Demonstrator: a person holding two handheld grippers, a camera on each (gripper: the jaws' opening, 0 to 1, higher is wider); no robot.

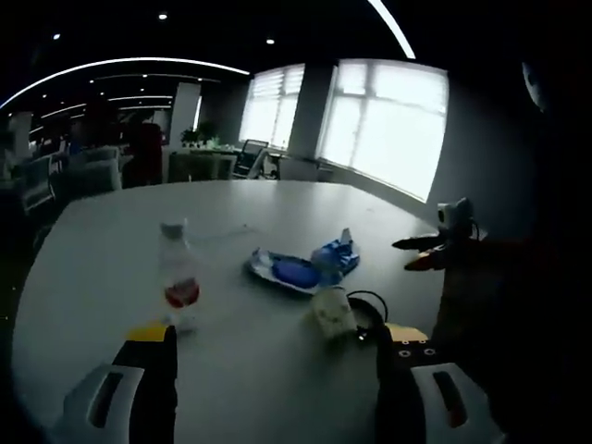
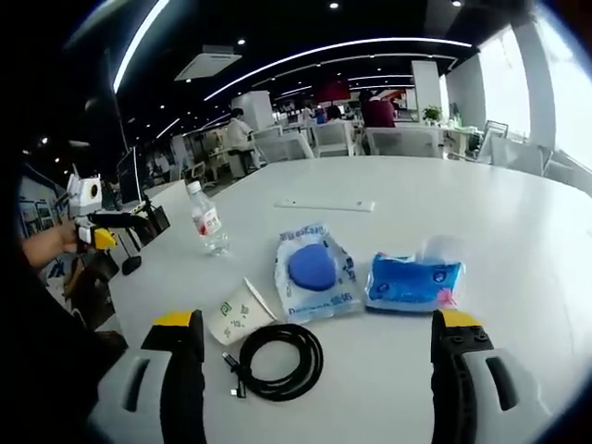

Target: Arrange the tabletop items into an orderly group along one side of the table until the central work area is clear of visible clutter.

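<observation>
On the white table (image 2: 481, 213) a clear water bottle (image 2: 205, 217) with a red label stands upright. Beside it lie a clear pouch holding a blue round item (image 2: 314, 270), a blue tissue pack (image 2: 413, 280), a paper cup (image 2: 236, 319) on its side and a coiled black cable (image 2: 277, 361). My right gripper (image 2: 316, 320) is open just short of the cable and pouch, holding nothing. My left gripper (image 1: 279, 333) is open too, facing the bottle (image 1: 178, 273), pouch (image 1: 287, 271), tissue pack (image 1: 338, 257), cup (image 1: 333, 313) and cable (image 1: 370, 310) from the opposite side.
A flat white strip (image 2: 326, 205) lies farther back on the table. The right gripper (image 1: 433, 245) shows at the table's edge in the left gripper view. A hand holds the left gripper (image 2: 97, 229) off the table's left edge. Office desks, chairs and people fill the background.
</observation>
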